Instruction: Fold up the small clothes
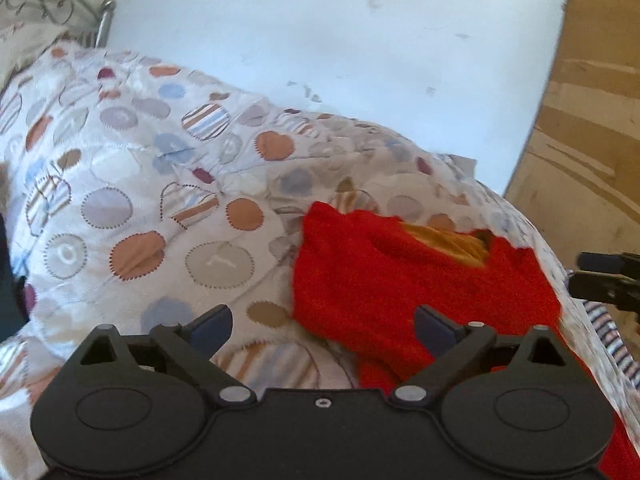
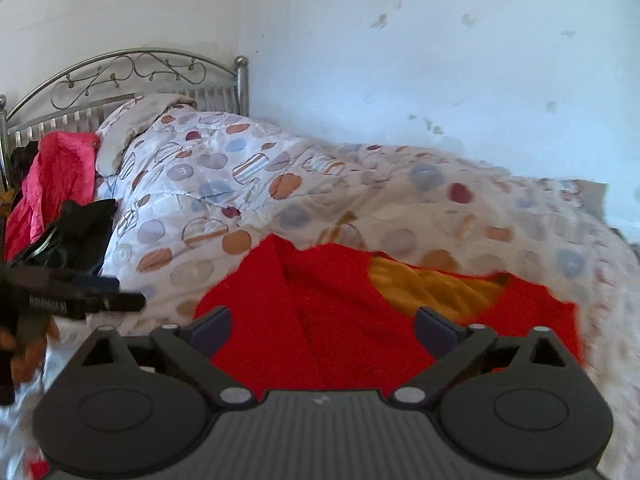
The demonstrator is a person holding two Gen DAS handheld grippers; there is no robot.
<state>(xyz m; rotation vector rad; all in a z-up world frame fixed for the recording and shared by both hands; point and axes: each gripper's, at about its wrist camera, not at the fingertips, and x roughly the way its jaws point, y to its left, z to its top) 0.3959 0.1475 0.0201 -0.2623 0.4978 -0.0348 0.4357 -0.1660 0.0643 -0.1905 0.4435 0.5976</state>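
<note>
Left gripper (image 1: 323,330): fingers spread wide, nothing between them; it hangs over the quilt with only the left edge of the red garment reaching under its right finger.
Quilt (image 1: 132,184): spotted bed cover, ahead and to the left of the left gripper, carrying the garment.
Red garment (image 2: 316,320): fuzzy small top lying on the quilt, directly ahead of and beneath the right gripper; from the left gripper it sits ahead and to the right.
Crease (image 2: 298,312): a straight fold line runs through the left part of the garment, between the right gripper's fingers, so one side looks already turned over.
Yellow lining (image 2: 432,288): shows in the opening ahead of the right gripper's right finger.
Right gripper (image 2: 323,330): released, fingers well apart, hovering above the garment and gripping nothing.
Pile of clothes (image 2: 60,196): pink and dark pieces far to the left of the right gripper, by the metal headboard (image 2: 132,72).
Step in hand: likely between folds, both grippers free over the partly folded garment.
Next move: probably each gripper drops to an edge or corner of the garment, pinches only that cloth and not the quilt beneath, then carries it across evenly.
</note>
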